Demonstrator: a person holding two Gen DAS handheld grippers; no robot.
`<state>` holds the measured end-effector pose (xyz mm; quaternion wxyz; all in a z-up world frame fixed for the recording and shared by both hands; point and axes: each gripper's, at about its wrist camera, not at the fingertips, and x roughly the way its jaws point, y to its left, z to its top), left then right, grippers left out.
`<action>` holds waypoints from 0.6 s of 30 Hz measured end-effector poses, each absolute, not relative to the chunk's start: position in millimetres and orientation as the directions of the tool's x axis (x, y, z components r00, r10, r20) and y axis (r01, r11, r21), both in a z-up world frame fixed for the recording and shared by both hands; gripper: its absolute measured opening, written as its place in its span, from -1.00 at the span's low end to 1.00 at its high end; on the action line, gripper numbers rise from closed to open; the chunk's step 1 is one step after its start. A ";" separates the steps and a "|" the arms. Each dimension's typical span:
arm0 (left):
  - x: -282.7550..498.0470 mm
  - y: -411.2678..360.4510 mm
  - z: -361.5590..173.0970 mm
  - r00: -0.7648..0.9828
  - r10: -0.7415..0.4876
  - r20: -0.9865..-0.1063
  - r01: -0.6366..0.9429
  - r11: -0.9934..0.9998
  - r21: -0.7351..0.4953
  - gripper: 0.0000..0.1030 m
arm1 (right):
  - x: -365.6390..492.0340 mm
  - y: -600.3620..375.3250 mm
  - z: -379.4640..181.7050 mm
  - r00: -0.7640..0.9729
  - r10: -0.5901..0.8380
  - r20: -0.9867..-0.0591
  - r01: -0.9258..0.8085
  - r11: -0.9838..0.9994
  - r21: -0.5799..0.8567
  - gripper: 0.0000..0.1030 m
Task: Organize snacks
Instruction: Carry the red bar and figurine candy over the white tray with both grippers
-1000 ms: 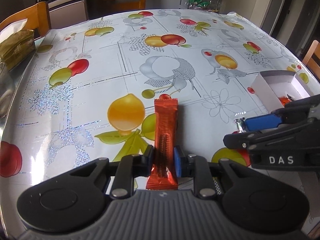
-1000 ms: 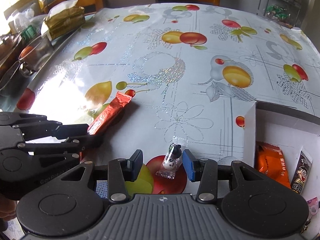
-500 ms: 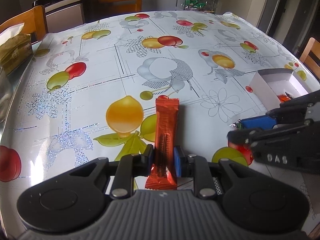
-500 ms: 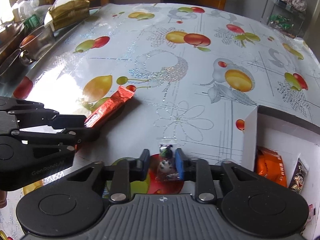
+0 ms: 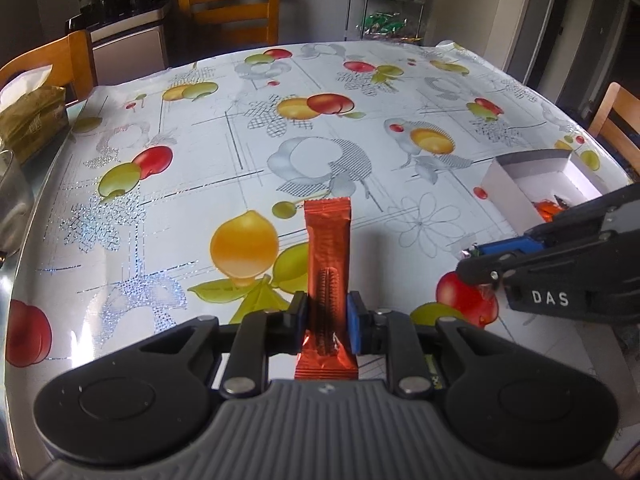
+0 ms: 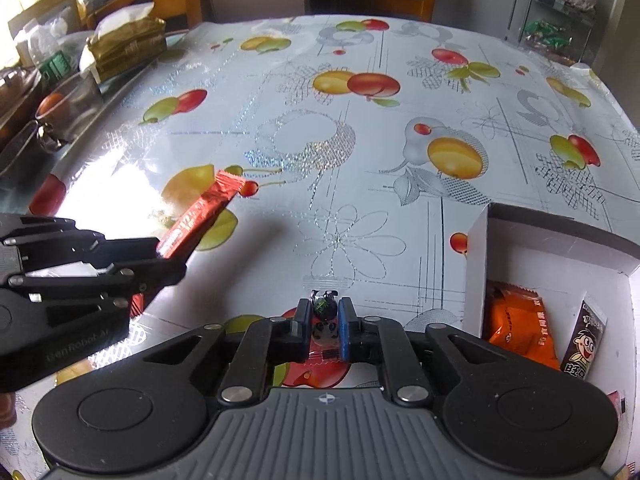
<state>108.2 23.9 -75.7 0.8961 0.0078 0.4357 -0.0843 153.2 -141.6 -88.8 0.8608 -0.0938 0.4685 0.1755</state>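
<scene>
Pinching snack bar (image 5: 327, 276) (tool (image 5: 327, 322) closed)

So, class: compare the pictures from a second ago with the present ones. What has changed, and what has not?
The right gripper closed its open jaws onto the small clear-wrapped candy and now pinches it. The left gripper stayed clamped on the red snack bar. The white box, with its orange packet, did not move.
</scene>
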 end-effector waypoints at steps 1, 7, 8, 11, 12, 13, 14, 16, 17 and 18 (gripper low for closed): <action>107.2 23.1 -74.6 0.609 -0.144 -0.780 0.158 0.986 -0.059 -0.66 | 152.2 -142.2 -86.5 0.503 0.218 -0.836 -0.390 0.921 0.005 -0.70; 100.9 18.1 -66.9 0.624 -0.142 -0.768 0.160 0.986 -0.051 -0.66 | 144.3 -145.5 -74.7 0.523 0.237 -0.819 -0.392 0.920 0.016 -0.70; 99.8 17.0 -65.5 0.626 -0.142 -0.767 0.162 0.986 -0.050 -0.66 | 142.9 -146.1 -72.9 0.526 0.239 -0.816 -0.391 0.920 0.017 -0.70; 95.5 14.3 -61.6 0.633 -0.141 -0.761 0.165 0.985 -0.045 -0.66 | 138.9 -148.1 -67.8 0.536 0.246 -0.808 -0.392 0.920 0.021 -0.70; 94.3 13.4 -60.3 0.635 -0.140 -0.760 0.165 0.985 -0.044 -0.66 | 137.2 -148.7 -66.2 0.539 0.248 -0.805 -0.392 0.920 0.021 -0.70; 92.8 13.0 -59.1 0.636 -0.140 -0.759 0.166 0.985 -0.042 -0.66 | 135.7 -149.4 -64.6 0.542 0.250 -0.802 -0.392 0.920 0.021 -0.70; 91.5 12.4 -58.0 0.638 -0.139 -0.757 0.166 0.985 -0.040 -0.66 | 134.6 -150.1 -63.0 0.546 0.251 -0.799 -0.391 0.920 0.022 -0.70; 88.5 11.1 -55.4 0.641 -0.138 -0.755 0.167 0.985 -0.038 -0.66 | 131.5 -151.6 -59.9 0.553 0.255 -0.793 -0.390 0.920 0.023 -0.70; 87.2 10.2 -54.2 0.643 -0.138 -0.754 0.167 0.985 -0.037 -0.66 | 129.9 -152.6 -58.2 0.556 0.256 -0.790 -0.390 0.920 0.024 -0.70; 86.0 9.2 -53.1 0.644 -0.138 -0.753 0.168 0.985 -0.037 -0.66 | 128.2 -153.5 -56.8 0.559 0.258 -0.788 -0.390 0.921 0.025 -0.70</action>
